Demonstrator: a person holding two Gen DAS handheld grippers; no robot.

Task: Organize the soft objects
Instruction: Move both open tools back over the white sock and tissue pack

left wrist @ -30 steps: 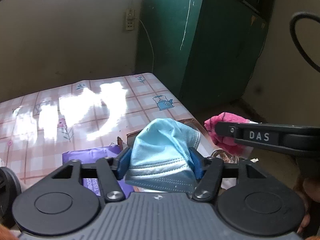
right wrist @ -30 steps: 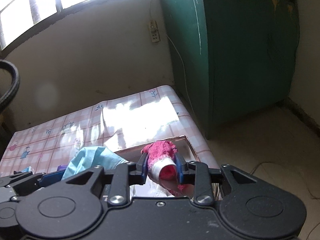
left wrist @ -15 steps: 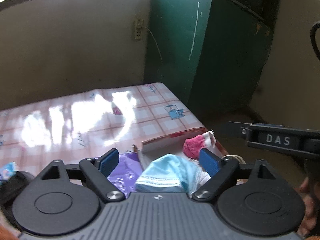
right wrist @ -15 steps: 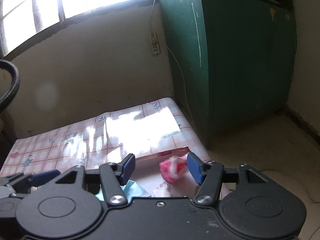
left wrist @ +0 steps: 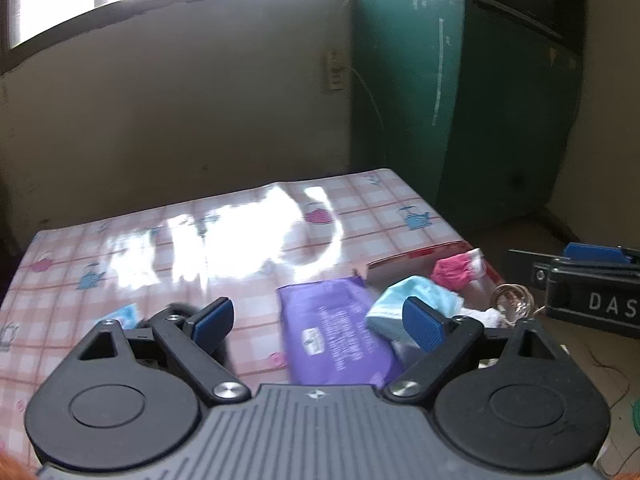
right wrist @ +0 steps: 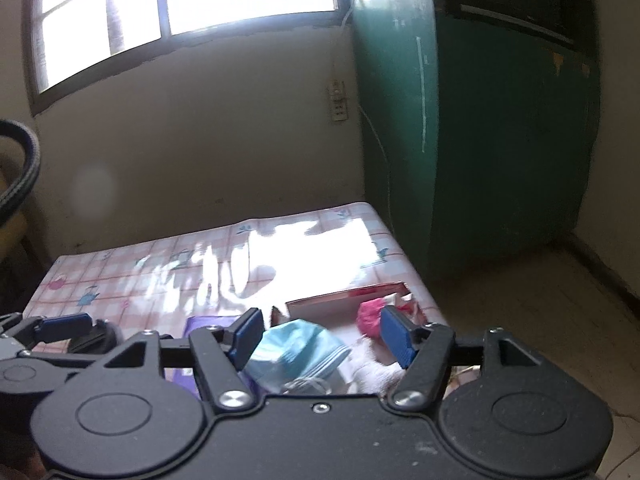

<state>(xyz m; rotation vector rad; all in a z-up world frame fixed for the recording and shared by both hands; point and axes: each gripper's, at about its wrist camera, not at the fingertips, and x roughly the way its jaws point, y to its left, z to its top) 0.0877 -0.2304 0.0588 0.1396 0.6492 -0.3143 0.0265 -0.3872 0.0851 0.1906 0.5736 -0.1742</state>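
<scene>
A light blue face mask [left wrist: 412,304] [right wrist: 298,350] lies in a shallow red-edged cardboard box [left wrist: 416,258] [right wrist: 344,296] at the table's right edge. A pink and white sock [left wrist: 454,272] [right wrist: 370,316] lies in the same box, behind the mask. My left gripper [left wrist: 320,318] is open and empty, raised above the table, left of the box. My right gripper [right wrist: 322,336] is open and empty above the box's near side; it also shows in the left wrist view [left wrist: 592,300].
A purple wipes packet [left wrist: 332,336] [right wrist: 208,324] lies beside the box on the pink checked tablecloth [left wrist: 160,248]. A small blue packet [left wrist: 120,316] and a dark round object [right wrist: 94,338] lie at the left. A green cabinet [right wrist: 480,140] stands right of the table.
Both grippers opened: the left let go of the mask and the right let go of the sock, which now lie in the box. Both grippers rose and pulled back.
</scene>
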